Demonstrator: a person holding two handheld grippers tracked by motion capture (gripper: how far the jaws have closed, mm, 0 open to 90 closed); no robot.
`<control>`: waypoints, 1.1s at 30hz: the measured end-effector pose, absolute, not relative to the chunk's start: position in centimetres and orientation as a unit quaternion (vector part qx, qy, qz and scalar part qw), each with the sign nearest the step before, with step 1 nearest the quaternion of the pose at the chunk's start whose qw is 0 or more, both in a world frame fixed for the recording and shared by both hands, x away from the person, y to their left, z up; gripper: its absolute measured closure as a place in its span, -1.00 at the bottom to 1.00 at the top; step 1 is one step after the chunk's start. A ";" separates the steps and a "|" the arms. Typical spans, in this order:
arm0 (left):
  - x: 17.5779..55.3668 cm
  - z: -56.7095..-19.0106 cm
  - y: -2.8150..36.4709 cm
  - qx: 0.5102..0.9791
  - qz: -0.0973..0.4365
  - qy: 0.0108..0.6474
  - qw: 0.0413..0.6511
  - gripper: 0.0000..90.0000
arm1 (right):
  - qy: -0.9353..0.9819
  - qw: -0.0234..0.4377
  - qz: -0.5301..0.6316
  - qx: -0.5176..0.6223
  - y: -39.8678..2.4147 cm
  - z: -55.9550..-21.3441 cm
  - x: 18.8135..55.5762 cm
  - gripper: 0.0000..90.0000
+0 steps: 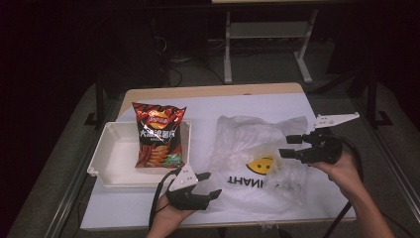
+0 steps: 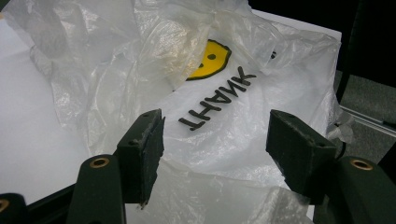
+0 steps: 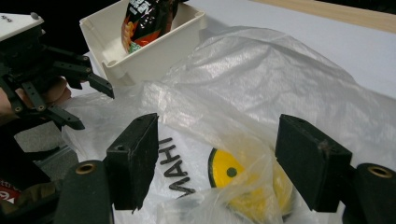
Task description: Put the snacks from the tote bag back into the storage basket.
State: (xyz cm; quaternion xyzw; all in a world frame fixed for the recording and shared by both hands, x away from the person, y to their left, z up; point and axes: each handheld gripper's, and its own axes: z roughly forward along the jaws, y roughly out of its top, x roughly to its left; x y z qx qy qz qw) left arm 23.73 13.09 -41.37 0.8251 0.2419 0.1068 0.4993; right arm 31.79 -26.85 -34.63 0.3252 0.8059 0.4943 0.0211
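One plastic bag (image 1: 257,158), one chip packet (image 1: 158,135), one white tray (image 1: 111,161). Left gripper (image 1: 210,186) and right gripper (image 1: 289,147): jaws wide, holding nothing. Bag lettering partly hidden by folds.

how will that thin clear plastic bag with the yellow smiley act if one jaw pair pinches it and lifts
The thin clear plastic bag with the yellow smiley is crumpled and lies slack, so it will probably drape and sag rather than hold shape. It looks nearly weightless. Its glossy film may slip between the open left tool's pads unless folds are bunched.
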 end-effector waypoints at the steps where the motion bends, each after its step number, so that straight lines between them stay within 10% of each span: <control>1: 23.7 -41.4 13.1 0.825 0.107 0.242 0.499 -0.19 | 0.804 0.020 0.496 0.326 -27.0 -34.8 31.6 -0.35; 33: 23.7 -41.5 13.0 0.828 0.109 0.244 0.492 -0.22 | 0.781 0.032 0.502 0.370 -30.8 -40.5 27.5 -0.37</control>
